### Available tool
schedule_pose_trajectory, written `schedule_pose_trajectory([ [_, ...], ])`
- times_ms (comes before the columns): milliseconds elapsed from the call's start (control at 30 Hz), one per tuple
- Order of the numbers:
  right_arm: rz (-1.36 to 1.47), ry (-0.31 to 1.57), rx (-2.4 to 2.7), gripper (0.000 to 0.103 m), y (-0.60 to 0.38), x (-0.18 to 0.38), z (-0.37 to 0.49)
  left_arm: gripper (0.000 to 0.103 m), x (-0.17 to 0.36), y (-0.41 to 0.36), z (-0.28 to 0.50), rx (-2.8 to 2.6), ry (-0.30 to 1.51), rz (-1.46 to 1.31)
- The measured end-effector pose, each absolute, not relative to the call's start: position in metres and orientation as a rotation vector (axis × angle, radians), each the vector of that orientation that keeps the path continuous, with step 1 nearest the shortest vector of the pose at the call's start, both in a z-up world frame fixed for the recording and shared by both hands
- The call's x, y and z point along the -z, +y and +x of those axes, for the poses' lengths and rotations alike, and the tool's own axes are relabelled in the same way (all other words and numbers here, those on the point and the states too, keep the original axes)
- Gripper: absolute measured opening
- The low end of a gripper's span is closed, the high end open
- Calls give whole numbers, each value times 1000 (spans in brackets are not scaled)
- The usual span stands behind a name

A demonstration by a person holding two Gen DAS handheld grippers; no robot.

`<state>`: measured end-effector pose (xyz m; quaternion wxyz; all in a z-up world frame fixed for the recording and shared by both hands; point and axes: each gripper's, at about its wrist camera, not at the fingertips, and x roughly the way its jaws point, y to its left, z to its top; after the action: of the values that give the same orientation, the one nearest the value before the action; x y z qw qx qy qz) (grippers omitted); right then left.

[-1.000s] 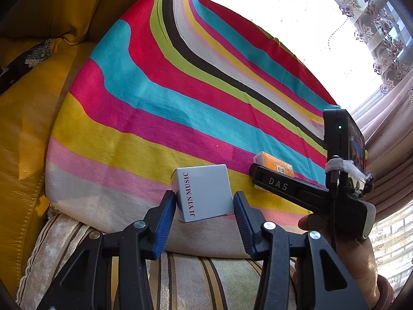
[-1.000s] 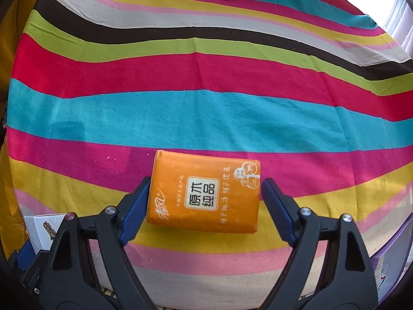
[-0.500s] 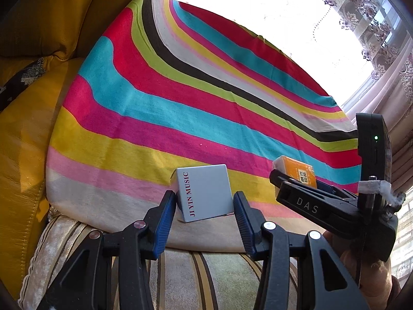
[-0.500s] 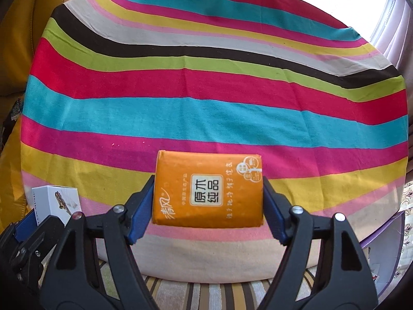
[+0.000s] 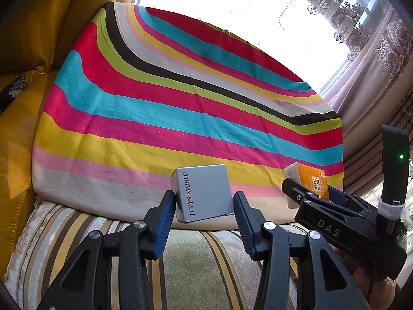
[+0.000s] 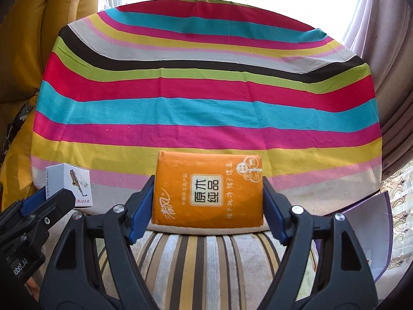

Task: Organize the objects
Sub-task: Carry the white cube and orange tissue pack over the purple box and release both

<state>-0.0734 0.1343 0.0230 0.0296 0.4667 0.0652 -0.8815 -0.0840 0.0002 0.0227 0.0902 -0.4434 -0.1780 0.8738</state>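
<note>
My left gripper [image 5: 204, 206] is shut on a small white box [image 5: 204, 193] marked "JI YIN MUSIC" and holds it over the near edge of the striped cloth [image 5: 180, 98]. My right gripper [image 6: 207, 201] is shut on an orange tissue pack [image 6: 209, 191] and holds it flat above the same edge. In the left wrist view the right gripper [image 5: 317, 196] shows at the right with the orange pack [image 5: 309, 178]. In the right wrist view the white box [image 6: 69, 183] shows at the left in the left gripper's fingers [image 6: 36, 201].
The striped cloth [image 6: 206, 90] covers a raised surface. A striped beige cushion [image 5: 196, 263] lies below both grippers. Yellow sofa cushions [image 5: 23, 51] stand at the left. Curtains [image 5: 374, 59] and a bright window are behind. A purple box [image 6: 371, 227] sits at the right.
Both grippers have pulled back and up from the cloth with their objects held. The right gripper closed on the tissue pack during the first half second. More of the striped cushion shows below.
</note>
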Motion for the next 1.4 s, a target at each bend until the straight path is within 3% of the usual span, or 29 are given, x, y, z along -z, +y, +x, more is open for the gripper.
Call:
schedule_pose_trajectory([
  [1400, 1600, -24, 3106, 78, 372, -48, 64, 47, -50, 235, -25, -2124, -134, -1225],
])
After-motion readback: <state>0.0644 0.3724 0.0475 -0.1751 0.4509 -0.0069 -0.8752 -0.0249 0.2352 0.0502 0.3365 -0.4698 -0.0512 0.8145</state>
